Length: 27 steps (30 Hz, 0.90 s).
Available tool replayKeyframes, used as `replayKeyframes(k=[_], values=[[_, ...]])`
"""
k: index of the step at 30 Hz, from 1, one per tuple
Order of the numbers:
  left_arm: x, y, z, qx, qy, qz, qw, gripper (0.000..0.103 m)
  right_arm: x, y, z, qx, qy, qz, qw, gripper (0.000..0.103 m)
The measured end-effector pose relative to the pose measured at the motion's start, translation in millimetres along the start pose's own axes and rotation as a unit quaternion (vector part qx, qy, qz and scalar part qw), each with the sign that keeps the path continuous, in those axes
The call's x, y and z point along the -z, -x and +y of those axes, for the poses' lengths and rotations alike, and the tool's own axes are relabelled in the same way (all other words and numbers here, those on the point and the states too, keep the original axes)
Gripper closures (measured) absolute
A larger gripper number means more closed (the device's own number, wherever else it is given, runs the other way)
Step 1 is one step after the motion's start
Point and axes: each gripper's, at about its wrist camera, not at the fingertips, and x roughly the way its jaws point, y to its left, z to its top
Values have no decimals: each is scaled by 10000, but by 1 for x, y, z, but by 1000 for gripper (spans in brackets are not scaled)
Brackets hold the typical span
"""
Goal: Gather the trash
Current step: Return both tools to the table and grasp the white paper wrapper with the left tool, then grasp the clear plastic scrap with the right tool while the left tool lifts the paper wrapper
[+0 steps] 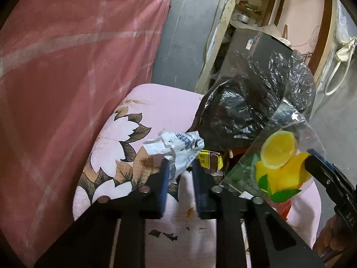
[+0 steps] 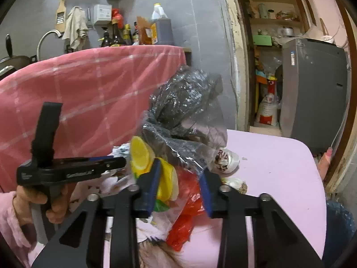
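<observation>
Left gripper (image 1: 179, 174), lower centre of its own view: jaws drawn in on a crumpled white printed wrapper (image 1: 176, 144), pads pinching its lower tail. Right gripper (image 2: 179, 189), lower centre of its view: jaws clamped on a clear plastic packet with lemon-slice artwork (image 2: 165, 178), red film (image 2: 185, 221) hanging below it.

Both pieces of trash sit over the pink floral table cover (image 1: 116, 134). Black bin bag (image 1: 241, 116) is just behind them, centre right in the left view; its mouth is not clearly visible.

Judgement: both grips look shallow, near the edges of thin film. Lift slowly and keep the two grippers apart so the packets don't snag each other. The bag mouth needs finding before release. More trash remains near the bag: a yellow box (image 1: 208, 159) and a crumpled white wad with dark lettering (image 2: 225, 159).

Writing: the wrapper's blue print is too small to read. The wad's letters are partly visible, not legible as a word. The white marking on the left gripper's body (image 2: 73, 169) is blurred.
</observation>
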Motion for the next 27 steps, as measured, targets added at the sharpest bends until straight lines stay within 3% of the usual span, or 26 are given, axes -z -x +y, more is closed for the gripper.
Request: replayKeyframes(k=[1,3,10,15,21,27], values=[[0,2,1,7,10,-2,10000,99,0,1,1,-64,-14,0,10000,88],[1,5,-2,-29,2,-15,10000,101,1,3,4,-125,8,-10,9999,93],[12,32,-18,-105,-161,-357,9992,103,6,19,16,-232,86,-173,9995,99],[20,54,-36,-25,-205,-646,9977,103,5,46,21,-142,156,-589,9980,100],[23,64,-80,306,-409,-795,9955,103,2,92,16,406,302,-1182,9917,101],[26,55,-139,734,-715,-730,9921,103,7,125,-14,1037,261,-1374,9847,101]])
